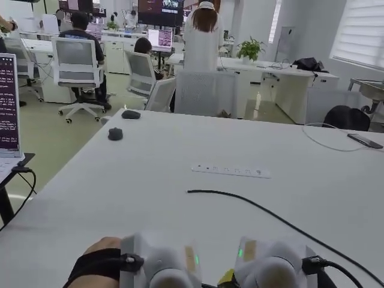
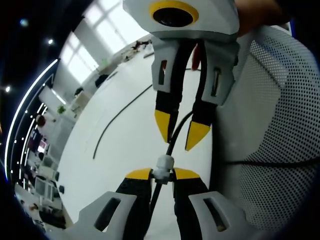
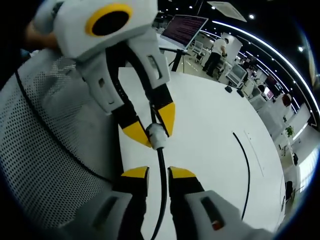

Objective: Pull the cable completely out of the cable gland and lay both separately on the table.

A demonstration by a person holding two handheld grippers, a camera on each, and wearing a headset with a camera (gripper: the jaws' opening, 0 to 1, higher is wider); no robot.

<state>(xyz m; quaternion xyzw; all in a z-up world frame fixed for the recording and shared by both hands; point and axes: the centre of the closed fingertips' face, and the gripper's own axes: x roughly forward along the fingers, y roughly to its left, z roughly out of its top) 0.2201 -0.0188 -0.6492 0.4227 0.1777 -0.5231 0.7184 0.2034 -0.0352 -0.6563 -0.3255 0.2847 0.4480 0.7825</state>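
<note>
**Gland pinched, cable threaded through it, close to the table's near edge**

The broad white table [image 1: 120, 198] gives plenty of bare surface for laying both parts down. A white perforated mesh surface [image 2: 270, 125] sits close beside the grippers; I cannot tell what it belongs to.

The long thin black cable [image 1: 270, 213] trails over the table in a loose curve, with its free end well out from the grippers. It looks light and limp, so it should follow a pull and snake about rather than push. I would grip it near the gland and draw straight along its length.

The left gripper [image 2: 161, 174] is clamped on the gland. The right gripper [image 2: 180, 131] faces it, its jaws straddling the cable just beyond the gland. Whether those jaws actually pinch the cable I cannot tell.

Farther out lie a flat white power strip [image 1: 231, 171], a dark phone [image 1: 365, 141] and a dark round object [image 1: 115, 134]. All are well apart from the work, and only the power strip is near the cable's free end.

The small white plastic cable gland [image 2: 162, 167], held above the near edge with the cable running through it, looks rigid and smooth. It could twist in the grip, and its seal will likely drag on the cable.
</note>
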